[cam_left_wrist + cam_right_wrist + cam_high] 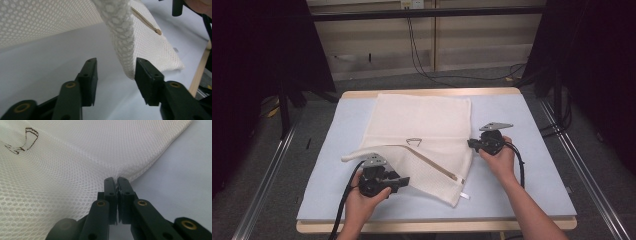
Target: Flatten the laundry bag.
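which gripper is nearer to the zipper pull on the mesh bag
Left. The left gripper sits open just beside the zipper pull at the mesh bag's near corner; the right gripper is pinched on the bag's right edge, farther up.

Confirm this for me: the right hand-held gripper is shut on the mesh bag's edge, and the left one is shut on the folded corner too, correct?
Not quite. The left hand-held gripper is open: the left gripper view shows its jaws spread, with the folded corner of the mesh bag hanging between them, unclamped. The right hand-held gripper is indeed shut on the bag's edge.
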The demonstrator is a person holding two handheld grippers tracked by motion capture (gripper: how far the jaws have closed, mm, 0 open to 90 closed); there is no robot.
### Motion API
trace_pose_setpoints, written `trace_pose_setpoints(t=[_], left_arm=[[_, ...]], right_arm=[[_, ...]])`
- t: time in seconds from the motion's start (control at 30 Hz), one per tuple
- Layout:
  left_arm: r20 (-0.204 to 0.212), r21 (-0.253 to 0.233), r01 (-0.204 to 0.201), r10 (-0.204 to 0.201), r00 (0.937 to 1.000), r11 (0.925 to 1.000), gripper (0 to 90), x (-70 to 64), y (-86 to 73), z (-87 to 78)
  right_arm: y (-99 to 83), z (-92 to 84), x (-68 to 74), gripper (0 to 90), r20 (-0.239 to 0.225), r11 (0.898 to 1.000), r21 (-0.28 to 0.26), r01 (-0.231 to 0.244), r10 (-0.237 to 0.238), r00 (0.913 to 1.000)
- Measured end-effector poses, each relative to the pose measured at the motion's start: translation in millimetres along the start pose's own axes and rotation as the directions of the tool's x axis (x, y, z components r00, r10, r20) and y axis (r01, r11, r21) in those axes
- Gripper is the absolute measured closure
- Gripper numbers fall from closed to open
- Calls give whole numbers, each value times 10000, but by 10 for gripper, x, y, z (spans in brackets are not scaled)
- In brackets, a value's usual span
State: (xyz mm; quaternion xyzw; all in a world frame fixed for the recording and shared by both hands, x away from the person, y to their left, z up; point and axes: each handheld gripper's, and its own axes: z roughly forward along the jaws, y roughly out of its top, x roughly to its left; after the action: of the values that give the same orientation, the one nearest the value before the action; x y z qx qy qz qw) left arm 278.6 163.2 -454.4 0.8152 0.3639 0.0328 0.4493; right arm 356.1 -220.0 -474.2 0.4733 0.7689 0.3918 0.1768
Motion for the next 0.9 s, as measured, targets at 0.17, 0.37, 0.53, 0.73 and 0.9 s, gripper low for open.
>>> trace_pose_setpoints(t=[0.17,0.37,0.53,0.73,0.9], left_arm=[[124,-142,15,-13,9999,9999,415,-16,-2,-2],[-12,-147,-23,23,10000,9999,487,-1,-17,-10],[-212,-101,-95,93,9997,9999,675,-2,-14,-23],[-398,-102,-258,254,9989,9996,767,-14,11,-47],[-538,-81,-570,564,9970,9983,830,-16,23,-24]], right_arm=[[12,25,-21,872,32,10000,30,48,-48,10000],[22,22,14,824,86,10000,33,87,-88,9999],[59,-47,77,681,220,9994,-246,237,-232,9995],[111,-105,195,513,-393,9966,-755,333,-363,9986],[197,-48,578,375,-2405,9925,-839,892,-1070,9647]])
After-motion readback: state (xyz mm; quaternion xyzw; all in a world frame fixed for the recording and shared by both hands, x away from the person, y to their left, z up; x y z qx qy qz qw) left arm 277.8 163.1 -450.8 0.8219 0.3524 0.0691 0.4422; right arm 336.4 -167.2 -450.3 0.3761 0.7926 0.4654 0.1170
